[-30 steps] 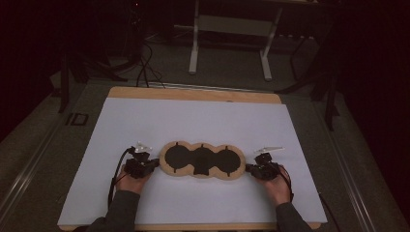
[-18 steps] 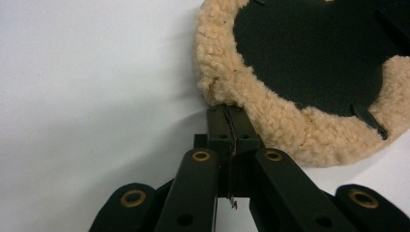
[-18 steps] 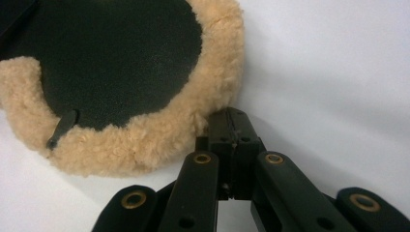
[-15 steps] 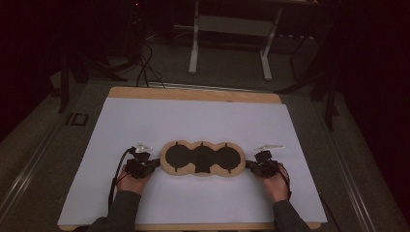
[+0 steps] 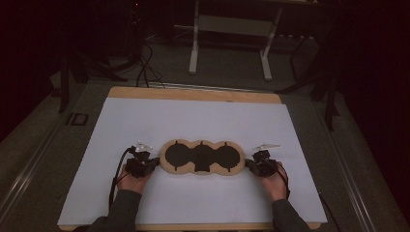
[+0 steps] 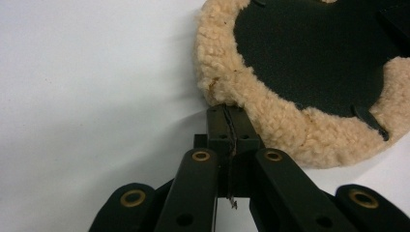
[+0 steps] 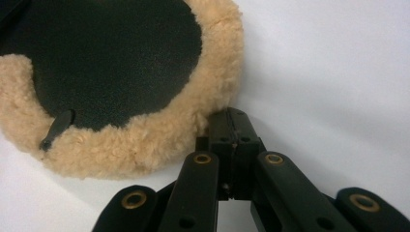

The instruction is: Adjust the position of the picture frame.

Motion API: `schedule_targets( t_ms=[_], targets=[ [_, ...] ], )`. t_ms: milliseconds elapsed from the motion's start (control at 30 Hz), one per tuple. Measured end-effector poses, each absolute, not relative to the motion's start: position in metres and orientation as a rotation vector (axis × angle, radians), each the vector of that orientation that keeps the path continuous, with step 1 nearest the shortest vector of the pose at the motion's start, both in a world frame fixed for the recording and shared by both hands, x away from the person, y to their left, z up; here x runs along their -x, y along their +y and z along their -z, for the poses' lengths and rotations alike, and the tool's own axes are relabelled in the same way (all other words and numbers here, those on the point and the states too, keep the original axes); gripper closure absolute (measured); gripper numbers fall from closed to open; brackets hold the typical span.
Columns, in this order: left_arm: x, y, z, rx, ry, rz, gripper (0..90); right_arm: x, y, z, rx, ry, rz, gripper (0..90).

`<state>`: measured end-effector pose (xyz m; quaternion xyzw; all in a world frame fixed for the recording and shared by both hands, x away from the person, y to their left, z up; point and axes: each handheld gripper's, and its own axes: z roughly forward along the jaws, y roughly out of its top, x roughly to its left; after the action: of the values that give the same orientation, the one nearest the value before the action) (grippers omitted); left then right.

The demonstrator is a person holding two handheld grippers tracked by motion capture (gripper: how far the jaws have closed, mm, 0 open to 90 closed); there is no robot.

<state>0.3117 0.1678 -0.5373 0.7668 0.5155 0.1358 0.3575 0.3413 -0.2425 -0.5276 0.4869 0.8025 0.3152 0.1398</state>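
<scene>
A tan fleece pad with three joined black round panels lies flat on the white sheet covering the wooden desk, toward its near edge. The high view shows the left tool at the pad's left end and the right tool at its right end, but too small to read the jaws. The left gripper view shows that tool's jaws pressed together, tips against the fleece rim, possibly pinching a few fibres. The right gripper view shows the same: jaws closed, tips touching the fleece edge.

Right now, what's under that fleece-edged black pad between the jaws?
The fleece-edged pad lies flat on the white sheet, which spreads out around it. Whatever sits directly beneath the pad is covered.
</scene>
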Motion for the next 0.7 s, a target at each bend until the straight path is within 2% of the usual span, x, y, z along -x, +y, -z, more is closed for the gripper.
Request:
schedule_targets(
  t_ms=[433,567,700],
  targets=[
    [-0.311,0.169,0.536,-1.962,1.351,-0.358,86.7,-0.342,-0.249,0.531,-1.402,2.319,-0.985,88.9],
    [-0.309,0.17,0.533,-1.927,1.351,-0.408,83.9,-0.341,-0.252,0.53,-1.405,2.309,-0.983,83.4],
    [-0.305,0.17,0.527,-1.878,1.308,-0.466,81.1,-0.339,-0.26,0.527,-1.439,2.265,-1.024,81.9]
  ],
)
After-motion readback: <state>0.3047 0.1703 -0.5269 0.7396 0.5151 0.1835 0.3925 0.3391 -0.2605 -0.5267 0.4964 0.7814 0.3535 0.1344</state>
